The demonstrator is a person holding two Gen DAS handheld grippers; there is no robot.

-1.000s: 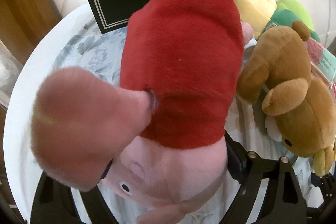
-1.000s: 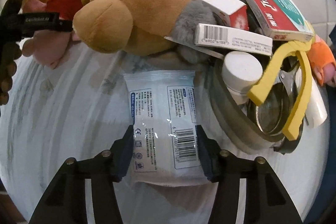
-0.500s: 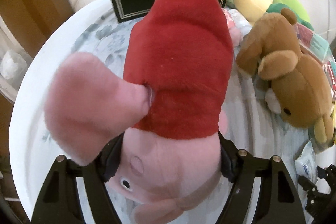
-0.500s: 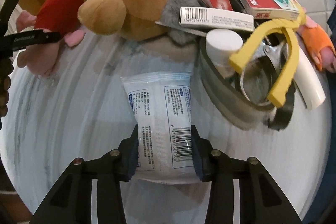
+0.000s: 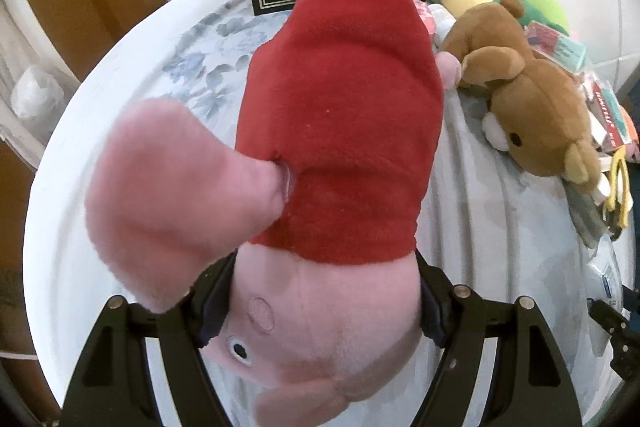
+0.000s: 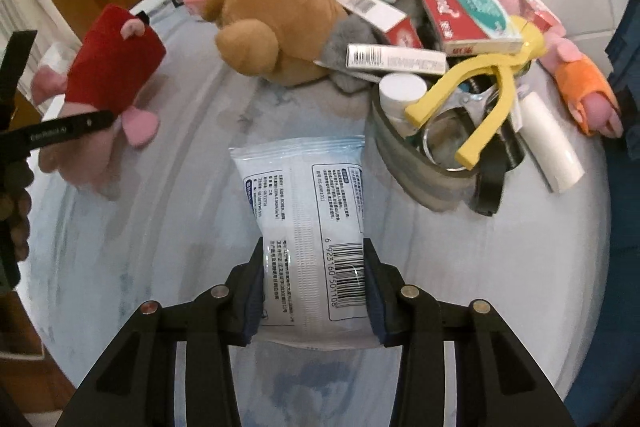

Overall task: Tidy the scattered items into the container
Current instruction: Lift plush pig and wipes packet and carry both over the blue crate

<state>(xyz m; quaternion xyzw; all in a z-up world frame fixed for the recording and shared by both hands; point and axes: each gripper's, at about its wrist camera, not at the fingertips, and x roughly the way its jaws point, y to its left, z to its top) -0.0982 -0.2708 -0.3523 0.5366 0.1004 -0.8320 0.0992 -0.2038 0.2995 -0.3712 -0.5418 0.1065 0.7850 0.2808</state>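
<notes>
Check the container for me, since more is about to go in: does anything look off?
The grey container is overfilled: boxes pile above its rim and a white tube lies outside it.

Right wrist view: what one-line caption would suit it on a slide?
The right gripper holds a white wipes packet above the table, facing an overfull grey container and a brown teddy bear.

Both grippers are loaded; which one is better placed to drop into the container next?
Right. Its packet points at the nearby gray container; the left gripper's pig toy is farther off, beyond the brown bear.
</notes>
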